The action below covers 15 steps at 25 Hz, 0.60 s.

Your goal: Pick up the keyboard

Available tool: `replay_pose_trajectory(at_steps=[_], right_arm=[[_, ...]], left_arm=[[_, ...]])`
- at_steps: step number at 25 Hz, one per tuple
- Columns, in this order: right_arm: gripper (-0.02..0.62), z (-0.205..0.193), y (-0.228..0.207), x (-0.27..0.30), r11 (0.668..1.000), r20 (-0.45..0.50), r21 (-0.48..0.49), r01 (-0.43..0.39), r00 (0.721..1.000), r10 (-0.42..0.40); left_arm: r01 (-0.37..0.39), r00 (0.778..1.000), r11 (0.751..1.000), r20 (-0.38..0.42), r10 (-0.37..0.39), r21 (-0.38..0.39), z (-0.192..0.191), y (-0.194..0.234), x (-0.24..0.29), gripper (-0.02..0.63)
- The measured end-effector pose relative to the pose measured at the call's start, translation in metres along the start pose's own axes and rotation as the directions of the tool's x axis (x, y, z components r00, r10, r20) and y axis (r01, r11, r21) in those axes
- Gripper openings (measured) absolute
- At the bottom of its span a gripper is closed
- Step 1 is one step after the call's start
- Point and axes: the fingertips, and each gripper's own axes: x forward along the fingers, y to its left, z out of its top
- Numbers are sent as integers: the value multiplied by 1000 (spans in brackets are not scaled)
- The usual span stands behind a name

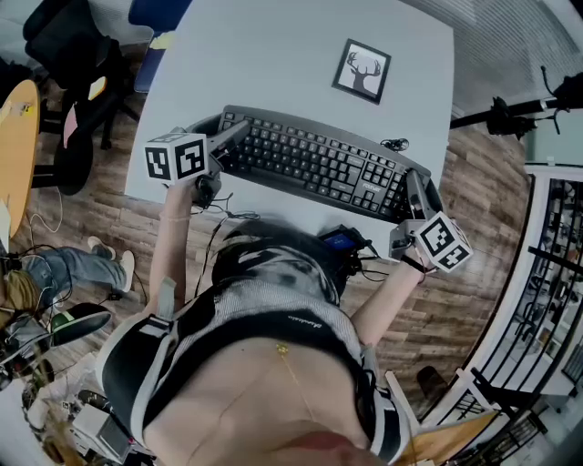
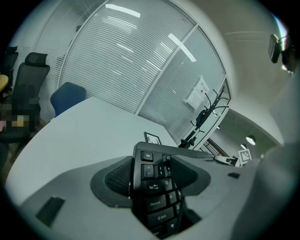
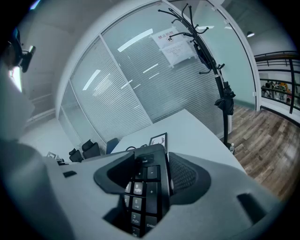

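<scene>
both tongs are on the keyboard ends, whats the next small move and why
Probably lift both ends straight up together, evenly. The left tongs clamp the Esc end of the keyboard and the right tongs clamp the number-pad end, so an uneven lift could twist it. Whether it has left the table is unclear.

Cool, even indoor light, fairly bright, with only soft shadows on the table [image 1: 273, 55]. Light strips [image 2: 123, 10] glare off the glass wall [image 2: 140, 65] in both gripper views. Heavy fisheye: corners go black and straight lines bow near the edges. The keyboard [image 2: 154, 187] keys are soft up close. The near bottom edge of the head view is smeared, probably too close to focus.
</scene>
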Motion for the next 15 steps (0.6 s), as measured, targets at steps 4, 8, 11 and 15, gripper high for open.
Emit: replay_pose_trajectory(at_steps=[4,8,11,15], right_arm=[[226,1,1,1,1000,-3,1,0,1000,0],[225,0,2,0,1000,-1,2,-1,1000,1],[225,-1,3,-1,1000,1,1,-1,1000,1],[225,-1,3,-2,1000,2,-1,-1,1000,1]], left_arm=[[-3,1000,1000,-2,3,-2,1,0,-1,241],[-2,1000,1000,-1,2,2,3,0,-2,241],[-15,1000,1000,0,15,7,4,0,-6,241],[-8,1000,1000,1,8,7,2,0,-5,241]])
